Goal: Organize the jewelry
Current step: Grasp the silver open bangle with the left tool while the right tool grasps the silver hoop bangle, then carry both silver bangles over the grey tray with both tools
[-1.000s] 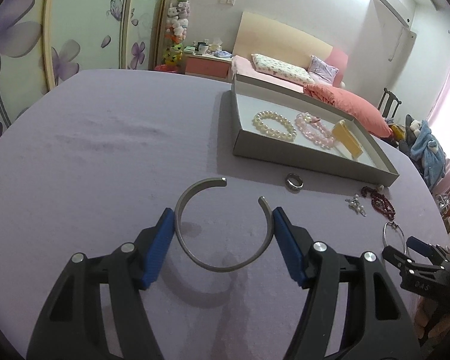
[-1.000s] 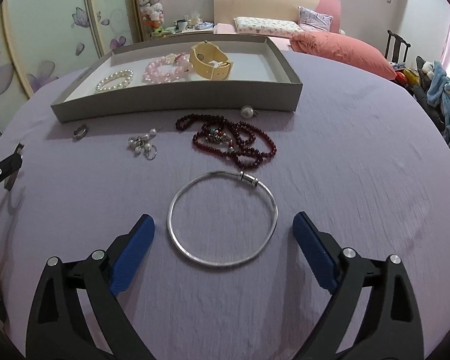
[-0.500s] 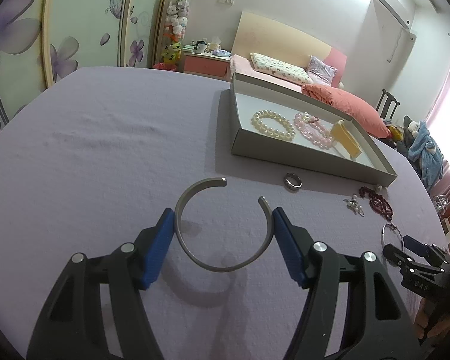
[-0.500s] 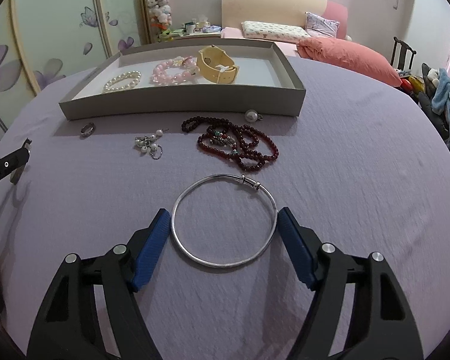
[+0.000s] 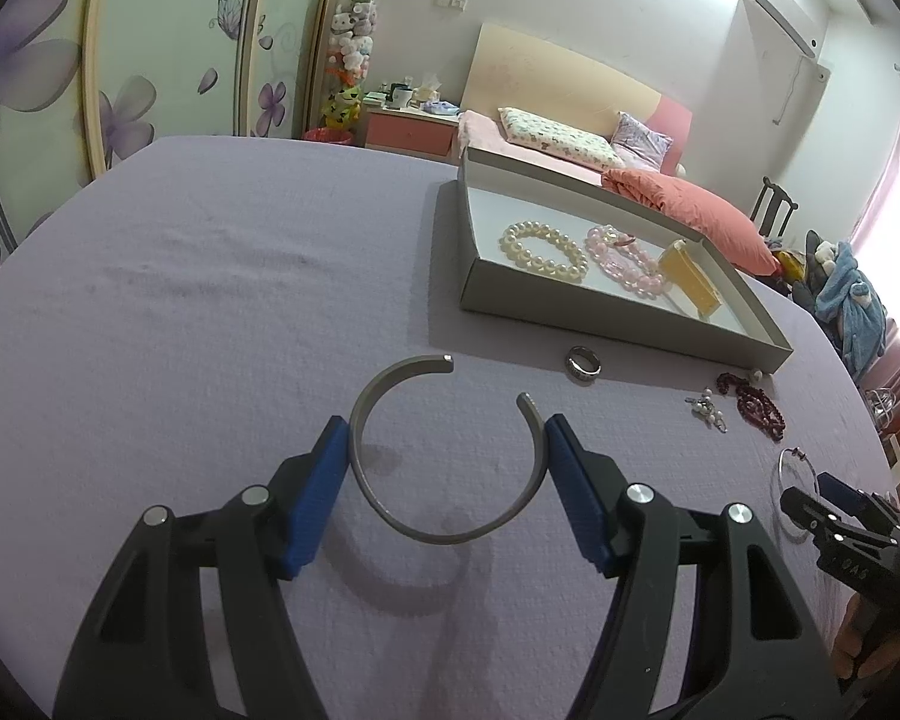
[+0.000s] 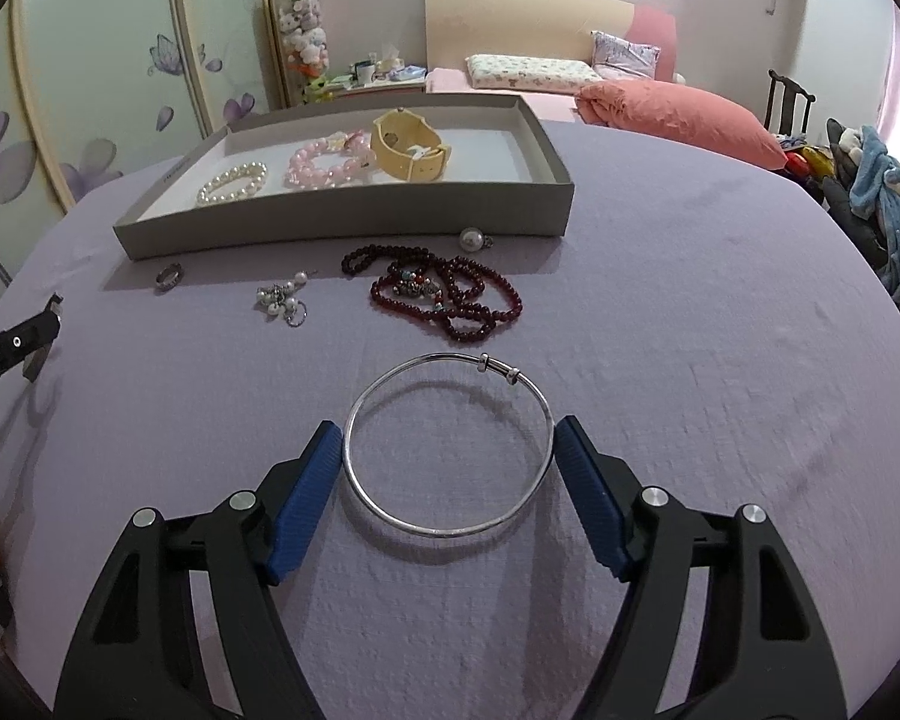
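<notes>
right wrist view: my right claw [image 6: 447, 465] clamps the thin silver bangle [image 6: 447, 444] on the desk [image 6: 690, 330], left claw [image 5: 447, 468] grips the open cuff [image 5: 447, 450]; three pieces sit in the tray [image 6: 342, 228], ring, earrings, red beads left.

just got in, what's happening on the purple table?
A person is sorting jewelry with two handheld grippers. The left gripper is clamped on an open grey metal cuff bracelet; the right gripper has its pads against a thin closed silver bangle. Both pieces lie on the purple cloth. The grey tray already holds a white pearl bracelet, a pink bead bracelet and a cream cuff.
</notes>
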`<state>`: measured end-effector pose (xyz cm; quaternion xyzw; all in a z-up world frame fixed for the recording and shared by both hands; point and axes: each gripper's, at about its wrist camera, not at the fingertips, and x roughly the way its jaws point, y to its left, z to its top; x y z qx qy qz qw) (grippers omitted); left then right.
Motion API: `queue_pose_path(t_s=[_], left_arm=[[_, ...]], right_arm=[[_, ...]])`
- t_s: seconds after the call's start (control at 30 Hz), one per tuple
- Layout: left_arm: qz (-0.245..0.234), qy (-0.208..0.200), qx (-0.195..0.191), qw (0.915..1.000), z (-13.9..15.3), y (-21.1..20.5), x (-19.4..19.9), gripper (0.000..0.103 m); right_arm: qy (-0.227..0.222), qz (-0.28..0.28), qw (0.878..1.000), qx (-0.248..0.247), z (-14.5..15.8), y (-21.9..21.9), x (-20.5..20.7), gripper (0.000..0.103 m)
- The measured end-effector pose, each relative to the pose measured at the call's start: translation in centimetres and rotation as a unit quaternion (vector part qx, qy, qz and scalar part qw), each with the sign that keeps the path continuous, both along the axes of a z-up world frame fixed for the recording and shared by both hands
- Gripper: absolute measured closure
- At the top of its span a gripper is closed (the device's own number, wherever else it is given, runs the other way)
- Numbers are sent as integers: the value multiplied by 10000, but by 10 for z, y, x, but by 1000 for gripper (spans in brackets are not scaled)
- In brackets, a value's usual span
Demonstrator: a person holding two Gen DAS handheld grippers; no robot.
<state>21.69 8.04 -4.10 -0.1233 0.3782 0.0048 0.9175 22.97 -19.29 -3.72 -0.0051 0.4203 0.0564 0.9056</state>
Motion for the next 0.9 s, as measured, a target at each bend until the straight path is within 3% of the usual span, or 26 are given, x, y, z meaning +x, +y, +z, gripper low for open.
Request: queue_pose_path(t_s=[0.43, 0.73, 0.9], left_arm=[[-171, -173, 18, 9997, 6, -10, -7, 38], [-521, -923, 65, 9943, 25, -22, -28, 38], [-605, -1144, 108, 9915, 30, -28, -33, 38]], right_arm=[[-490, -73, 9985, 237, 13, -5, -8, 30], [-1400, -147, 9886, 524, 34, -13, -25, 30], [-1752, -87, 9827, 601, 41, -11, -32, 30]])
